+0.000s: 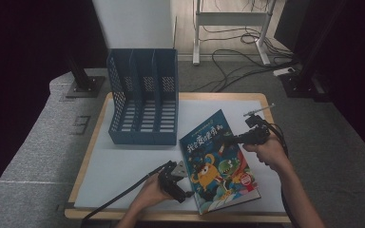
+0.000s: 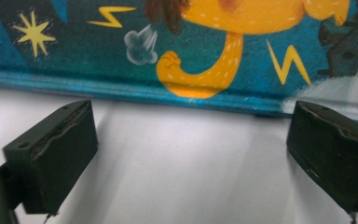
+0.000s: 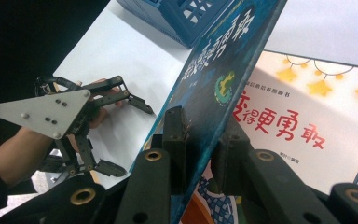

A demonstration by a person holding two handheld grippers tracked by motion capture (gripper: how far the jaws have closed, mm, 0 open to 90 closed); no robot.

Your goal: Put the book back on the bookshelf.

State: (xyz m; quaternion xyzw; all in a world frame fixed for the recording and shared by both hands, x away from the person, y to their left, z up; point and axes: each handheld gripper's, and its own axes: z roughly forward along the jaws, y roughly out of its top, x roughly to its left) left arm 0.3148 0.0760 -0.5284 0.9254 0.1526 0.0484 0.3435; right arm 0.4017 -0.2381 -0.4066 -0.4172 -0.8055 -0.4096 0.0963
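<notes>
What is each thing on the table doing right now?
Colourful picture book: front cover lifted, title page showing beneath.
Blue plastic three-slot file rack: upright, slots empty.
Right gripper: shut on the book's cover.
Left gripper: open beside the book's edge, holding nothing.

This looks like a lab or recording studio set up for desk work. A wooden-edged table with a white top (image 1: 123, 161) stands on grey carpet tiles (image 1: 33, 142), ringed by black curtains (image 1: 24, 38), black stand feet (image 1: 83, 85), loose black cables (image 1: 237, 61) and a white metal frame (image 1: 230, 21).
</notes>
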